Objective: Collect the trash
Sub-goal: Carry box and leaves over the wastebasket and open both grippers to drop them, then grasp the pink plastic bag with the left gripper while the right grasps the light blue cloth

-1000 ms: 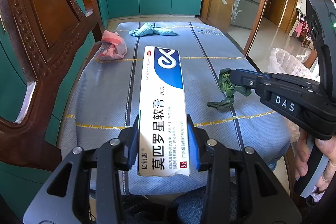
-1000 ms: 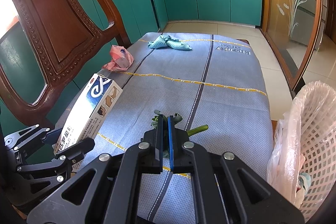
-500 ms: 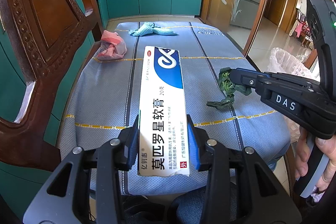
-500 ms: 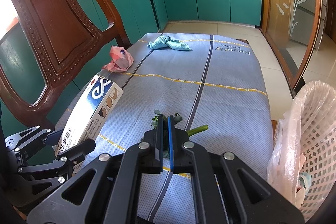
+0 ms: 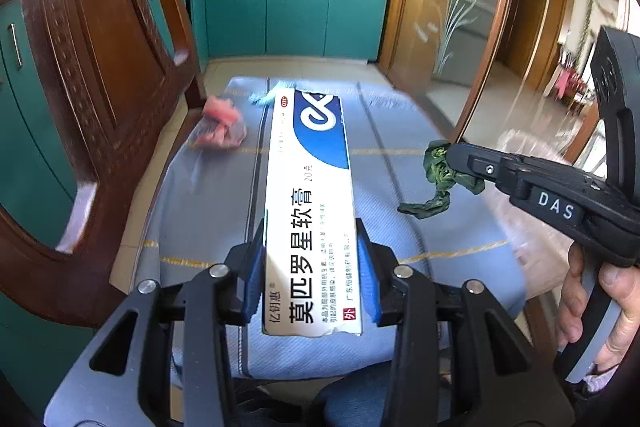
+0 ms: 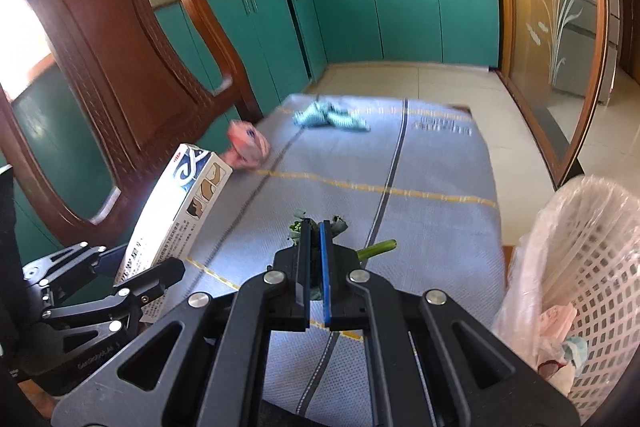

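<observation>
Trash is half gathered: left tongs clamp a long white-and-blue cardboard ointment box, right tongs pinch wilted green vegetable scraps, both above the blue-clothed tabletop. Neither has reached the bag-lined white mesh basket; a crumpled pink wrapper remains.

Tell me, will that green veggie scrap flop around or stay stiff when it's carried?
Probably floppy: the leafy scrap droops in a limp curl below the right gripper, which is shut on it. It looks light. Its stalk end sticks out straighter, so that part seems firmer.
</observation>
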A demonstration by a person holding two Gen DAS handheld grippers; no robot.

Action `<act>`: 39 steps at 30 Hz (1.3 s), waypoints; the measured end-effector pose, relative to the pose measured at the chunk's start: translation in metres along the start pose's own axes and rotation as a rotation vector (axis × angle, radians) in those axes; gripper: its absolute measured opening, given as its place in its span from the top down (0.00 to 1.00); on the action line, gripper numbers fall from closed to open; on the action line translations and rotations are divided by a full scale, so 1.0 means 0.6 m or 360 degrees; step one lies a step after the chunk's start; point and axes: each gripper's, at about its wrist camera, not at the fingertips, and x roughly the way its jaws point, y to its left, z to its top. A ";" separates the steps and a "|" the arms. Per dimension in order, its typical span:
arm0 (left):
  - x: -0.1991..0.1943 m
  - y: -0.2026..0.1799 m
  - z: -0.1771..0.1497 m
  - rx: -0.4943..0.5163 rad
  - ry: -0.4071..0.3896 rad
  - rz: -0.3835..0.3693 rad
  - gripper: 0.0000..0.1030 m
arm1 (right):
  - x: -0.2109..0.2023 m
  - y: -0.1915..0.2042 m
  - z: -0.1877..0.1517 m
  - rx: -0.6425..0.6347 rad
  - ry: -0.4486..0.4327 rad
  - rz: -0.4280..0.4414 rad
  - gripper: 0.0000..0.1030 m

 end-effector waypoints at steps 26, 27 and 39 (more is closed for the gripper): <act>0.090 -0.386 0.076 0.0405 0.0124 -0.0856 0.32 | -0.258 -0.367 -0.105 0.0603 -0.0146 -0.0711 0.93; 0.091 -0.375 0.076 0.0380 0.0111 -0.0831 0.30 | -0.253 -0.367 -0.107 0.0602 -0.0129 -0.0717 0.87; 0.223 -0.017 0.165 0.0013 0.0113 0.0538 0.22 | -0.136 -0.286 -0.021 0.0454 -0.0102 -0.0437 0.52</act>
